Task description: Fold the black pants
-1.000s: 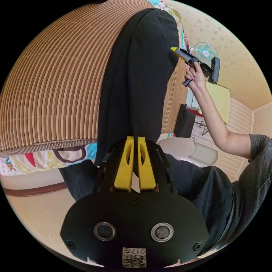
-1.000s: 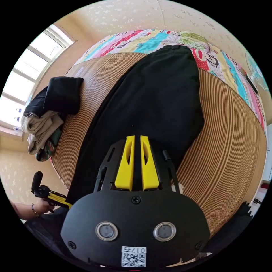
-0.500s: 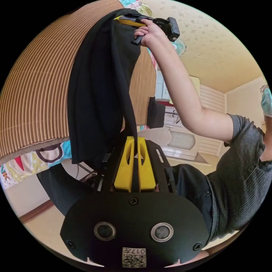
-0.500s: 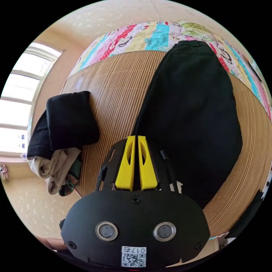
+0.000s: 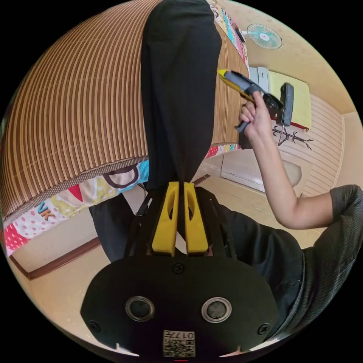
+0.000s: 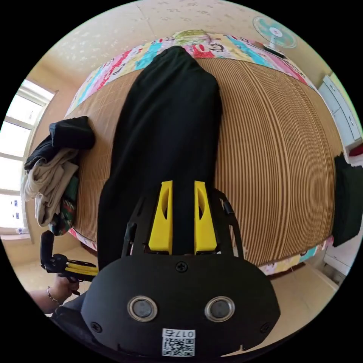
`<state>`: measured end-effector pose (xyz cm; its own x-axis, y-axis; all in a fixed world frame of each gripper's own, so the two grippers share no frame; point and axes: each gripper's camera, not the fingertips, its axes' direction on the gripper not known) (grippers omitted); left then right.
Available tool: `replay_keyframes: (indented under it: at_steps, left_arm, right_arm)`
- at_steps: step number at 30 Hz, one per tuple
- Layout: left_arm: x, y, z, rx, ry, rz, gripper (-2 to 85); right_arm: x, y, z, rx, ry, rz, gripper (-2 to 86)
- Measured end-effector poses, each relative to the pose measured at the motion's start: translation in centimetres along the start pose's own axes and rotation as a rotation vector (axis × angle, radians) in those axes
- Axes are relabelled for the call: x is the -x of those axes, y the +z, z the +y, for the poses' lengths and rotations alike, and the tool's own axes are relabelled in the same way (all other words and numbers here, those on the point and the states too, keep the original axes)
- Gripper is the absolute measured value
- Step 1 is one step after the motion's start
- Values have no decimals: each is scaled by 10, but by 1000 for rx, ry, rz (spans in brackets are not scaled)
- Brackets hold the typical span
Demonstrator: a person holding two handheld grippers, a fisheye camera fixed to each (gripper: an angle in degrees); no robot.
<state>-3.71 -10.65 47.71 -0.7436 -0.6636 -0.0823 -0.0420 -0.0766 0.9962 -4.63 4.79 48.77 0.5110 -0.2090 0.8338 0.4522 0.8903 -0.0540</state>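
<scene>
- Black pants (image 5: 177,87) lie lengthwise along a striped bamboo mat (image 5: 75,113) on a bed; the near end hangs over the bed edge, and the far end reaches the patterned sheet (image 6: 196,39) at the far side.
- Left claw (image 5: 180,189): yellow jaws nearly together, a thin band of black cloth pinched between them at the near end of the pants. The exact part gripped is hidden behind the jaws.
- Right claw (image 6: 183,189): jaws parted with a clear gap. Black cloth shows through the gap, but the jaws do not appear to press on it; contact with the cloth is hard to make out.
- In the left gripper view the right claw's tip (image 5: 227,75) sits just beside the pants' edge, held by a hand (image 5: 253,117).
- In the right gripper view the left claw's body (image 6: 66,264) shows at the lower left; its tip is cut off behind the camera housing.
- Count: one pair of pants, two claws, one pile of clothes (image 6: 53,170) at the mat's window-side edge, one fan (image 6: 274,32).
- The pile's lower garments are bunched together; I cannot count them.
- A dark object (image 6: 346,200) at the right rim is too cut off to identify.
</scene>
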Motion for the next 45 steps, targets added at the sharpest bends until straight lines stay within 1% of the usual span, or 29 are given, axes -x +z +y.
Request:
replay_keyframes:
  at_steps: [2,4,5,7,9,11,13,14,15,16,18,21,24,25,26,27,28,29,32,35,37,38,40,41,42,44,45]
  left_arm:
    - [-2,5,-4,16,-8,8,1]
    - [-6,15,-11,48,-16,-9,0]
    - [-8,18,-14,58,-18,-14,0]
    - [-15,27,-21,87,-32,-32,0]
    - [-22,28,-23,91,-38,-10,-1]
    - [-28,25,-19,52,-24,99,-2]
    - [-32,24,-9,-55,45,419,-3]
    - [-30,27,-7,-66,33,472,-3]
    - [-26,35,-4,-68,-18,477,-1]
    - [-23,42,0,-65,-87,343,0]
    - [-21,57,-1,-42,-153,156,6]
    - [-22,78,-19,9,-216,128,31]
    - [-47,43,-36,-141,-149,1,75]
    - [-55,27,-46,-209,-125,-38,97]
    - [-57,19,-52,-238,-117,-45,109]
    - [-57,8,-68,-281,-105,-36,129]
    - [-52,1,-89,-302,-103,-8,143]
    - [-48,-2,-100,-308,-108,10,147]
    - [-35,-15,-158,-350,-121,73,158]
    - [-43,-29,-209,-388,-85,32,130]
    - [-51,-25,-245,-328,-68,4,107]
    - [-51,-23,-251,-308,-74,4,95]
    - [-47,-9,-265,-206,-112,36,59]
    - [-46,-8,-262,-202,-116,53,53]
    - [-46,-10,-252,-224,-108,98,46]
    - [-53,-13,-229,-264,-46,218,41]
    - [-59,-15,-210,-279,0,323,40]
  right_arm:
    - [-22,17,38,149,29,1,84]
    - [-27,28,60,233,29,-38,72]
    - [-25,28,71,248,6,-68,58]
    - [-21,20,78,264,-33,-38,36]
    - [-18,2,81,244,-75,-51,21]
    - [-21,-30,84,186,-86,-70,13]
    - [-27,-48,86,136,-89,-65,10]
    - [-33,-51,88,119,-88,-55,10]
    - [-36,-49,88,120,-91,-53,10]
    - [-43,-36,89,146,-108,-44,10]
    - [-51,-7,92,189,-171,-39,11]
    - [-71,15,86,250,-200,-108,17]
    - [-112,3,70,258,-129,-250,33]
    - [-135,-1,64,236,-65,-308,44]
    - [-158,-3,55,219,-11,-381,58]
    - [-169,-3,49,214,19,-420,67]
    - [-190,1,37,209,67,-505,86]
    - [-207,5,23,193,101,-595,100]
    - [-230,19,-19,160,138,-752,121]
    - [-224,34,-65,190,100,-783,117]
    - [-217,39,-86,191,80,-778,104]
    - [-212,43,-93,214,76,-776,92]
    - [-209,45,-96,265,61,-744,73]
    - [-209,40,-93,275,27,-733,61]
    - [-211,35,-90,270,12,-755,55]
    - [-226,14,-66,217,15,-901,41]
    - [-230,8,-59,204,23,-945,39]
